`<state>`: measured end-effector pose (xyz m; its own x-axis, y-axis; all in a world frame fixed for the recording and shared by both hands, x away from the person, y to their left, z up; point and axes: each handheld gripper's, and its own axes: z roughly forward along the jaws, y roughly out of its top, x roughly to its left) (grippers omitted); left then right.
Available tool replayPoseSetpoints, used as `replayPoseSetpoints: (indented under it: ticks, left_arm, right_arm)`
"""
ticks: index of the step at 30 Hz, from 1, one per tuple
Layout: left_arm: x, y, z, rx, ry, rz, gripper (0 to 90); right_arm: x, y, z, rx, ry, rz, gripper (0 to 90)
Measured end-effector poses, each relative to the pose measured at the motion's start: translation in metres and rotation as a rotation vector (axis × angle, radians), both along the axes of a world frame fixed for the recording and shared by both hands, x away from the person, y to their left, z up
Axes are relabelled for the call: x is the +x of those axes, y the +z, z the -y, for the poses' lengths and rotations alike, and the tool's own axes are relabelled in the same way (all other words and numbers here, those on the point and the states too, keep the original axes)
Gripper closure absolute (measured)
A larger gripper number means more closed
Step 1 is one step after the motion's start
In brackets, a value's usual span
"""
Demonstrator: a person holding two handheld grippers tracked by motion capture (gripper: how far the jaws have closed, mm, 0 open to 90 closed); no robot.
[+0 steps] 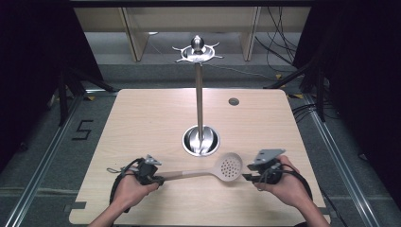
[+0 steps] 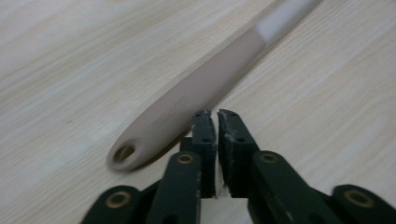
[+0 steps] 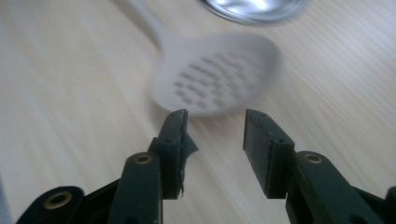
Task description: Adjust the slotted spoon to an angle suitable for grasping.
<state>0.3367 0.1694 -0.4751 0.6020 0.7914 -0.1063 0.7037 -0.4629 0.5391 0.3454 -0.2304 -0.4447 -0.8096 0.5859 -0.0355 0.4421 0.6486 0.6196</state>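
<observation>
Pale beige slotted spoon [image 1: 228,166] with seemingly white neck, light woodgrain table [image 1: 142,123], black gripper jaws, silvery stand [image 1: 199,101]

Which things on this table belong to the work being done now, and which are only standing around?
Belong to the work:
- slotted spoon, lying on the table
- left claw beside its handle, nearly closed, empty
- right claw near its bowl, open

Only standing around:
- metal stand
- small round hole in the table
</observation>
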Motion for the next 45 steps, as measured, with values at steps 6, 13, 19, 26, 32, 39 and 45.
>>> replayPoseSetpoints:
  ticks: [6, 13, 19, 26, 32, 39, 45]
  left_arm:
    - [-0.037, 0.001, -0.058, -0.051, 0.044, 0.149, 50.8]
    - [-0.056, 0.001, -0.09, -0.23, 0.242, 0.252, 39.7]
    - [-0.051, -0.001, -0.098, -0.218, 0.26, 0.259, 39.2]
    - [-0.052, -0.002, -0.095, -0.202, 0.232, 0.234, 39.2]
    - [-0.05, -0.004, -0.093, -0.226, 0.259, 0.236, 39.3]
    - [-0.05, -0.004, -0.095, -0.212, 0.246, 0.224, 39.5]
    - [-0.05, -0.004, -0.095, -0.199, 0.243, 0.212, 39.6]
  right_arm:
    - [0.019, 0.008, -0.103, -0.19, 0.368, -0.053, 60.5]
    - [0.039, -0.001, -0.172, -0.309, 0.445, -0.105, 57.2]
    - [0.061, -0.014, -0.207, -0.367, 0.536, -0.058, 57.8]
    - [0.065, -0.02, -0.221, -0.433, 0.54, -0.137, 59.5]
    - [0.071, -0.028, -0.234, -0.407, 0.601, -0.162, 60.5]
    - [0.068, -0.034, -0.246, -0.458, 0.617, -0.187, 66.8]
    - [0.071, -0.035, -0.252, -0.511, 0.69, -0.147, 74.3]
